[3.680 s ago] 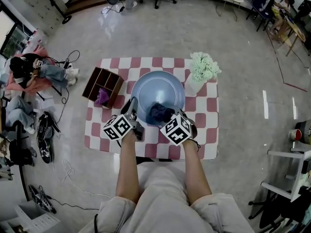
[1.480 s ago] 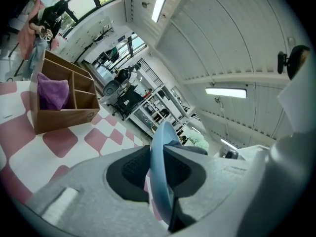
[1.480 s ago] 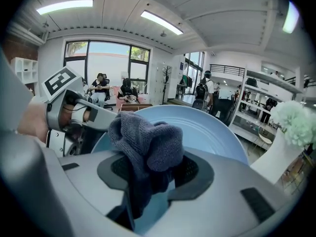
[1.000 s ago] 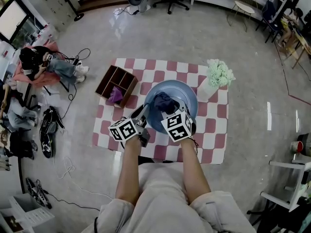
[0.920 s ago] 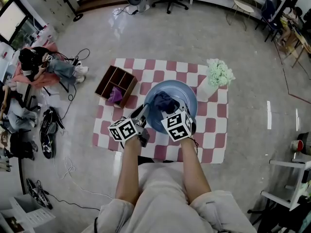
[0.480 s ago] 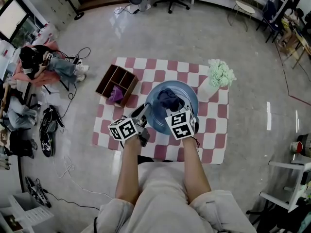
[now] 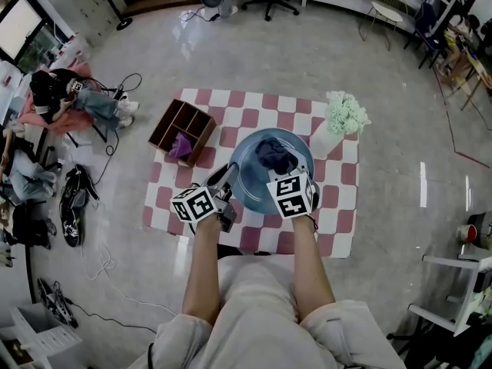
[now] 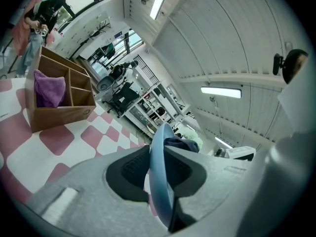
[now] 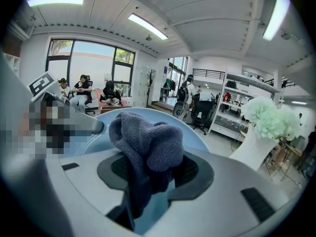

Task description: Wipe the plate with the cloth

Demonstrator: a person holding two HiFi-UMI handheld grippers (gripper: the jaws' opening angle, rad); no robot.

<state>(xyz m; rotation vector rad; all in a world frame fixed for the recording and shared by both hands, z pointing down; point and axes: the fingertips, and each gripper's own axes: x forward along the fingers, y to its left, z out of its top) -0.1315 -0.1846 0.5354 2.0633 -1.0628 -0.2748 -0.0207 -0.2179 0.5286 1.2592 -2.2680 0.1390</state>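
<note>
Left hand-held gripper [image 7: 228, 177]: its jaws are clamped on the near-left rim of the plate [image 7: 250, 177]. In the left gripper view the rim runs edge-on between the two pads. This hold probably steadies the dish so it cannot slide under the wiping.
Right hand-held gripper [image 7: 281, 169]: its jaws are closed on a bunched fold of the cloth [image 7: 275, 154]. The wad bulges past the jaws, so soft fabric rather than hard jaw likely meets the dish.
Cloth: dark blue and knitted. It sits over the far-right part of the plate's inside, so I judge the wiping to be under way.
Plate: pale blue and round, at the middle of the checked surface [image 7: 332, 229]. I cannot tell whether the held side is lifted off it.
Risk: pressing hard far from the clamped edge could tip the dish.
Wooden box [image 7: 181, 127]: far left, well apart, with a purple rag [image 7: 179, 146] in one compartment.
Vase of flowers [image 7: 342, 115]: just beyond the plate's far-right edge, close enough for a wide stroke to nudge it.
</note>
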